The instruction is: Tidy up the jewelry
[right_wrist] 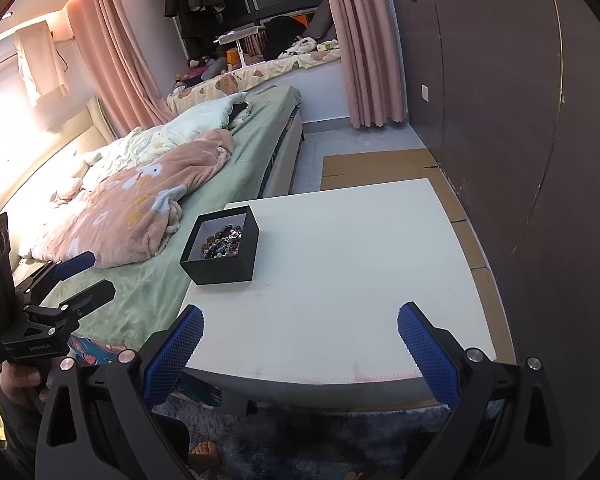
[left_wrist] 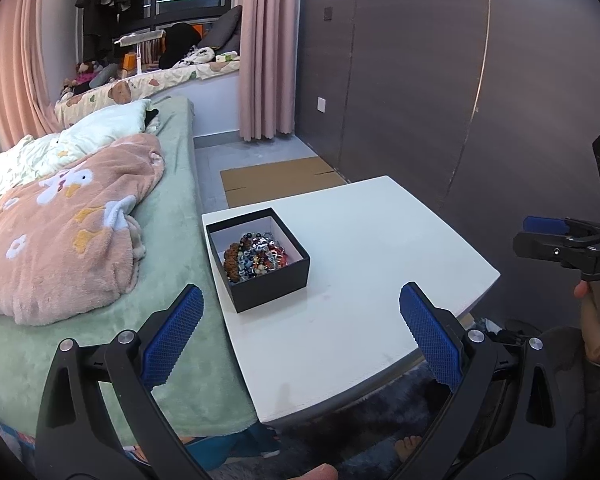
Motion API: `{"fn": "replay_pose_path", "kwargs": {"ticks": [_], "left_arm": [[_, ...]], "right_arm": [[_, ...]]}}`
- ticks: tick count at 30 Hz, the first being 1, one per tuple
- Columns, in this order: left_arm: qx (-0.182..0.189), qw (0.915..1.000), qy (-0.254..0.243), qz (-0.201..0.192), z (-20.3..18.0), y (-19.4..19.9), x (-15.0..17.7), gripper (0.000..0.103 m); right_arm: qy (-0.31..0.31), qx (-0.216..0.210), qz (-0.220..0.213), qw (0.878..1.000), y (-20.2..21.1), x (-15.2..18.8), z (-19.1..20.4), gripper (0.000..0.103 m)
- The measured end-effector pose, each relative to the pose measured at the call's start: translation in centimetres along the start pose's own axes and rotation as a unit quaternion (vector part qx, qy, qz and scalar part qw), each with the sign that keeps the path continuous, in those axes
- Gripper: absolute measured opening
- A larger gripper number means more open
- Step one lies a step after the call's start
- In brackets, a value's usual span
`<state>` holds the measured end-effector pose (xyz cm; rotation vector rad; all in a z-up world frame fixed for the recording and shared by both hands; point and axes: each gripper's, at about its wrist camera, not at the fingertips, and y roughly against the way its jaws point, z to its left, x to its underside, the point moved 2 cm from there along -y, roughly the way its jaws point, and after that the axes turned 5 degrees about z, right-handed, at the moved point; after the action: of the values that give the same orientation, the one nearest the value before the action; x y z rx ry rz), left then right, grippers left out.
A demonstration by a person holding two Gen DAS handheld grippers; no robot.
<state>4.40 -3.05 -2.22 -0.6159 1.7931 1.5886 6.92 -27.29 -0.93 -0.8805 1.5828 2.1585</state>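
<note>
A black open box [left_wrist: 268,284] stands on the left part of a white table [left_wrist: 372,260]. It holds a heap of beaded jewelry [left_wrist: 258,258]. The box [right_wrist: 224,268] and its beads [right_wrist: 222,242] also show in the right wrist view. My left gripper [left_wrist: 300,304] is open and empty, held above the table's near edge, short of the box. My right gripper [right_wrist: 300,320] is open and empty over the table's near edge, to the right of the box. The right gripper also shows at the right edge of the left wrist view [left_wrist: 548,236].
A bed with a green sheet [left_wrist: 172,208] and a pink blanket [left_wrist: 68,220] lies against the table's left side. Flat cardboard [left_wrist: 280,180] lies on the floor behind the table. A dark panelled wall [left_wrist: 440,80] stands on the right. A dark shaggy rug [right_wrist: 300,440] lies below.
</note>
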Motion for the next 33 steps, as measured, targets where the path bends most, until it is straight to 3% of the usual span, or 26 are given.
{"fn": "replay_pose_path", "kwargs": {"ticks": [6,33], "left_arm": [[0.008,0.9997,0.001,-0.022,0.1,1.0,0.2,0.098],[-0.004,0.9996,-0.008,-0.026,-0.2,1.3,0.3,0.098]], "right_arm": [[-0.008,0.001,-0.002,1.000,0.0,0.1,-0.2,0.095],[-0.006,0.001,0.000,1.000,0.0,-0.1,-0.4,0.095]]}}
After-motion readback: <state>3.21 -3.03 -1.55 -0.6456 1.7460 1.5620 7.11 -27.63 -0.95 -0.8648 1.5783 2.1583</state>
